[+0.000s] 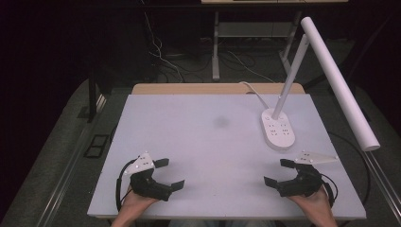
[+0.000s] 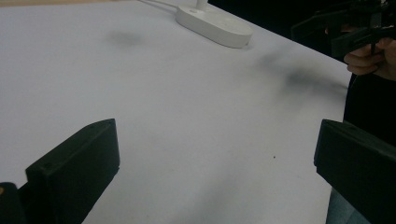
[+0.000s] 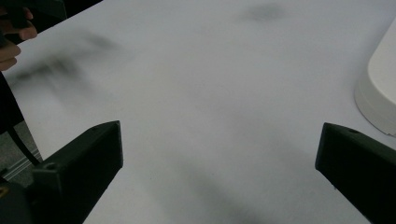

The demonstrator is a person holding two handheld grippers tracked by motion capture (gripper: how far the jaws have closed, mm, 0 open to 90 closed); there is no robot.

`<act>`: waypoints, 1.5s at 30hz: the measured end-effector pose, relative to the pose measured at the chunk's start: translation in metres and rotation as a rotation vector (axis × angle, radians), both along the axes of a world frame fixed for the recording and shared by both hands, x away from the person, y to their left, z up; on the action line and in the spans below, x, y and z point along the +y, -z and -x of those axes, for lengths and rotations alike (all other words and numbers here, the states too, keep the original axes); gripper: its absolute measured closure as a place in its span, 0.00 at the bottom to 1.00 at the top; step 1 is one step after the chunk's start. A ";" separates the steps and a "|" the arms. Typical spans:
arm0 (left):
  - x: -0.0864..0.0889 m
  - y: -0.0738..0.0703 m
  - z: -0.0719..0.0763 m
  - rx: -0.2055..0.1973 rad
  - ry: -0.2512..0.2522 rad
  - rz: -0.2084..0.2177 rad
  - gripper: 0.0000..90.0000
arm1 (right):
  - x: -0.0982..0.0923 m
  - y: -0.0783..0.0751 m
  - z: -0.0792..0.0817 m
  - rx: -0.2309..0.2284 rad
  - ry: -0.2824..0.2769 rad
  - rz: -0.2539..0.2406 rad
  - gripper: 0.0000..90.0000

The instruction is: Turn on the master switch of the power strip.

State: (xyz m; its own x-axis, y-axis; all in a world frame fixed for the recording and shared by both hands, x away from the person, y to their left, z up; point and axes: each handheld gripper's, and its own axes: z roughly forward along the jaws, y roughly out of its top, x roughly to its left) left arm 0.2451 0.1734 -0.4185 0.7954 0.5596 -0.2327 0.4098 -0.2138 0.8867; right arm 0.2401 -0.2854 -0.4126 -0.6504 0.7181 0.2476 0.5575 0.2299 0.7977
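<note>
Nearest to us, at about seven o'clock on the flat white bench, we hold the left black two-jaw gripper low over the surface, its jaws spread wide with nothing between them. At about five o'clock sits the right black two-jaw gripper, jaws likewise parted and empty, pointing inward toward the left one. In the left gripper view the right gripper shows farther off at two o'clock, with fingers wrapped around it.

Farther out, at about two o'clock from the bench centre, stands the white oval base of the desk lamp, the thing nearest our right gripper. In the right gripper view it lies just beside the right jaw at three o'clock, apart from it. Its thin white stem leans up toward one o'clock and carries a long white tube head that hangs out past the bench's right edge. A white cable trails from the base toward twelve o'clock.

We judge the main risk to be the lamp. The head is long and overhangs, so a careless push on the base could tip or swing it. Sweeping the right gripper outward could clip the base, and lifting it could knock the stem or catch the cable. A faint grey smudge at the bench centre poses no hazard.
</note>
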 end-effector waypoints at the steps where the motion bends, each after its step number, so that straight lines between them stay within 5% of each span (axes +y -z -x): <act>1: 0.000 0.000 0.000 0.000 0.000 0.000 0.00 | 0.000 0.000 0.000 -0.001 -0.001 0.000 0.00; 22: 0.004 0.001 -0.004 0.017 0.005 0.013 0.00 | -0.003 0.003 0.001 0.027 0.002 0.020 0.00; 33: 0.002 0.003 -0.003 0.022 0.008 -0.017 0.00 | 0.002 0.003 0.002 0.036 0.002 0.041 0.00; 45: 0.002 0.004 -0.003 0.024 0.004 -0.022 0.00 | 0.007 -0.008 -0.006 0.032 -0.021 0.065 0.00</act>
